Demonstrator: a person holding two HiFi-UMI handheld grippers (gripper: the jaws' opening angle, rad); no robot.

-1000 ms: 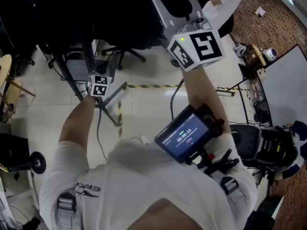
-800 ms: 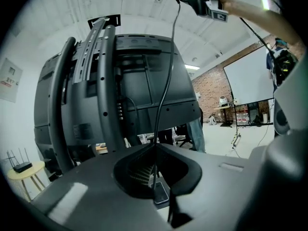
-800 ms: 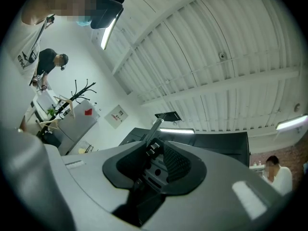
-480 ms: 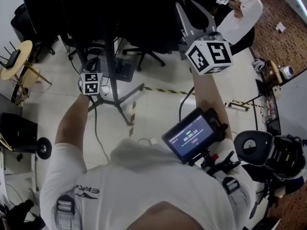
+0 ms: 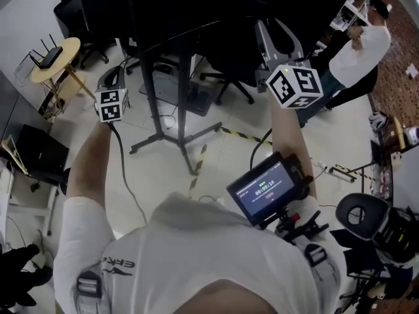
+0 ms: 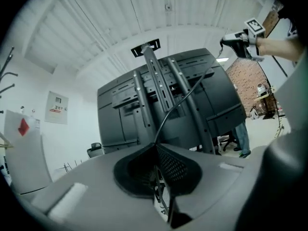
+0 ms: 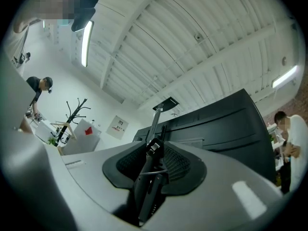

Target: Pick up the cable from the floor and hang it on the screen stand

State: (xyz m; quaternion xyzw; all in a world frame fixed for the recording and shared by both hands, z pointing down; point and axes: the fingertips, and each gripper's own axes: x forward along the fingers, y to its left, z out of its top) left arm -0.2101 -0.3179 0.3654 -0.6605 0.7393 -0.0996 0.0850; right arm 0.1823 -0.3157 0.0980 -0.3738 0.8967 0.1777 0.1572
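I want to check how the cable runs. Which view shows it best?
The left gripper view: the cable leaves the left gripper, shut on it, and runs up to the right gripper. The head view shows a hanging stretch; the right gripper view, only its thick end.

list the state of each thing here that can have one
left gripper: shut on the thin black cable
right gripper: shut on that cable's thick end
thin black cable: strung between both grippers, not hung yet
black metal screen stand: upright on the floor
small chest-mounted screen: lit
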